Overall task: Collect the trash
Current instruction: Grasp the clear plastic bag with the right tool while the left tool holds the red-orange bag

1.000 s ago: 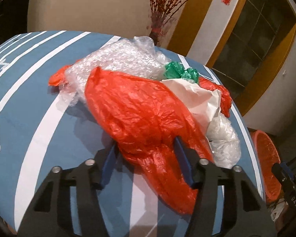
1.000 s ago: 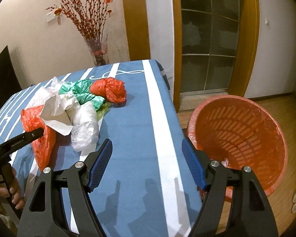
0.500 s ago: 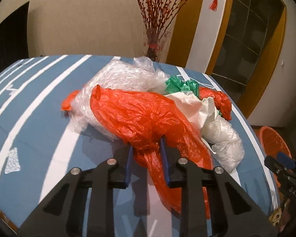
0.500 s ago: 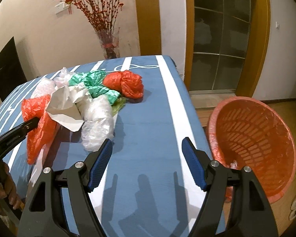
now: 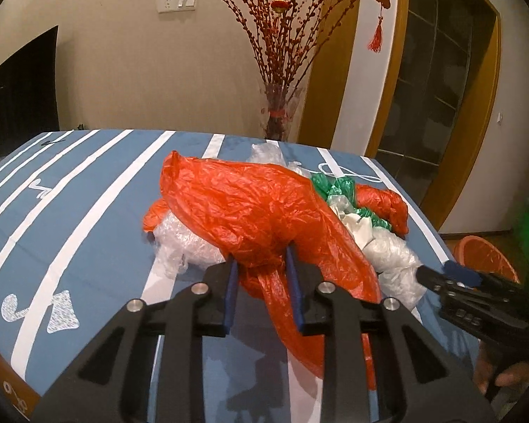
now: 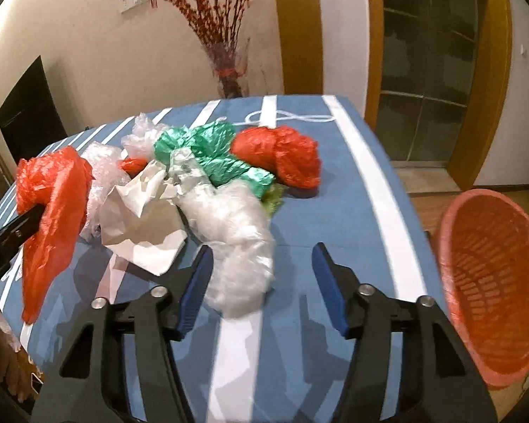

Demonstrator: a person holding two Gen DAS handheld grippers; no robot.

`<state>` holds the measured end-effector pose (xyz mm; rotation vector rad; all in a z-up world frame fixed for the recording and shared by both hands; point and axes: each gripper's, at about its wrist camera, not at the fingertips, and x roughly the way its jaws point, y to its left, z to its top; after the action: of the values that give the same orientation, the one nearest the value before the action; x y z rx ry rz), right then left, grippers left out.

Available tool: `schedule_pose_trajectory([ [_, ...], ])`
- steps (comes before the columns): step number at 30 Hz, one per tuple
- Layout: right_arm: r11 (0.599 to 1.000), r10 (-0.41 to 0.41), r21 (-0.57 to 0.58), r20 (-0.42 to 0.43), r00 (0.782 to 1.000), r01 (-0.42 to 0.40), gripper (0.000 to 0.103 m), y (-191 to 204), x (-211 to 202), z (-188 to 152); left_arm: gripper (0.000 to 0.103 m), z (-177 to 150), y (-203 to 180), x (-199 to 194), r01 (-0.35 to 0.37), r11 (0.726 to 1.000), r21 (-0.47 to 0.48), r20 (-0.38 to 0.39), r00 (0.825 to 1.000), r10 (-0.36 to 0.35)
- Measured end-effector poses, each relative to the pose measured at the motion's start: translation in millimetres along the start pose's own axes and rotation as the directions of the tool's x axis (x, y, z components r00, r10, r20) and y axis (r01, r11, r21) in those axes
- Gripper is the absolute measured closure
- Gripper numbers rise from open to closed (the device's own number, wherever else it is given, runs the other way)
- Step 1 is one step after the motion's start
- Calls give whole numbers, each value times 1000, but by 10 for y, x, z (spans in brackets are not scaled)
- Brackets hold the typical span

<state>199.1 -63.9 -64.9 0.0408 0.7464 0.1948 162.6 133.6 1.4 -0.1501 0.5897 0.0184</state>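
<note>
A large red plastic bag (image 5: 250, 208) is bunched between my left gripper (image 5: 260, 261), which is shut on it and holds it lifted above the blue striped tablecloth (image 5: 88, 218). In the right wrist view the same red bag (image 6: 53, 204) hangs at the left. My right gripper (image 6: 261, 257) is lower over a crumpled clear plastic bag (image 6: 239, 239). Its jaws are closing with the bag's near end between them, and the right pad stands apart from the plastic. An orange slatted waste basket (image 6: 493, 282) stands on the floor off the table's right edge.
The pile holds crumpled white paper (image 6: 141, 218), a green bag (image 6: 211, 155), a balled red bag (image 6: 282, 158) and bubble wrap (image 5: 183, 239). A vase of red branches (image 5: 278, 116) stands behind the table's far edge. A hand shows at lower right (image 5: 500, 377).
My left gripper shut on the red bag and lifted it up off the pile. My right gripper slid left from the basket side to the clear bag, its jaws narrowing.
</note>
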Motion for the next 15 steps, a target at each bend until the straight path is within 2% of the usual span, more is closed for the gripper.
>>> schedule_pose_trajectory([
  [2, 1000, 2, -1, -22, 1000, -2, 51, 32, 86, 9, 78, 12, 10, -1, 2, 1000, -4, -1, 1000, -2],
  [3, 1000, -2, -7, -38, 999, 2, 57, 48, 147, 9, 78, 12, 15, -3, 2, 1000, -5, 0, 1000, -2],
  [4, 1000, -7, -13, -49, 999, 7, 68, 53, 184, -2, 78, 3, 10, -5, 3, 1000, -6, 0, 1000, -3],
  [7, 1000, -11, -29, -71, 997, 9, 85, 50, 234, -38, 78, 7, -16, -17, 7, 1000, -2, 1, 1000, -7],
  [10, 999, -11, -35, -47, 999, 9, 93, 23, 139, -64, 78, -2, -27, -28, 13, 1000, 3, 4, 1000, -13],
  [15, 1000, -13, -3, 7, 1000, 13, 95, -103, -121, -85, 78, 4, -98, -54, 35, 999, 11, 9, 999, -35],
])
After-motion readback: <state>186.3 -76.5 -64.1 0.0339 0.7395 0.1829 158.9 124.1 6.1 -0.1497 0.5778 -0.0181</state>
